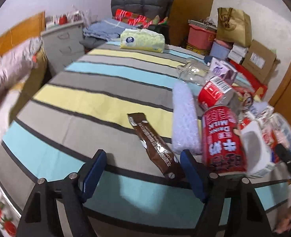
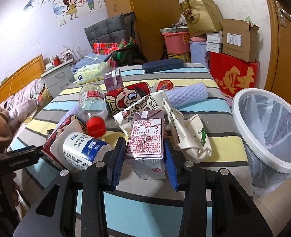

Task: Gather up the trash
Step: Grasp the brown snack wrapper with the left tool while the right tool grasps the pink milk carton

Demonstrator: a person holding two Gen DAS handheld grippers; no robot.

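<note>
Here our right claw pinches the purple drink carton upright on the striped bench, bin just beside for dropping. Left claw spread astride the brown wrapper, not yet gripping.

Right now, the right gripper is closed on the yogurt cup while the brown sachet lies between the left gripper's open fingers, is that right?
Not quite: the right gripper is closed on the purple carton, not the yogurt cup, which lies just left of it, as the right wrist view shows. The brown sachet does lie between the left gripper's open fingers.
</note>
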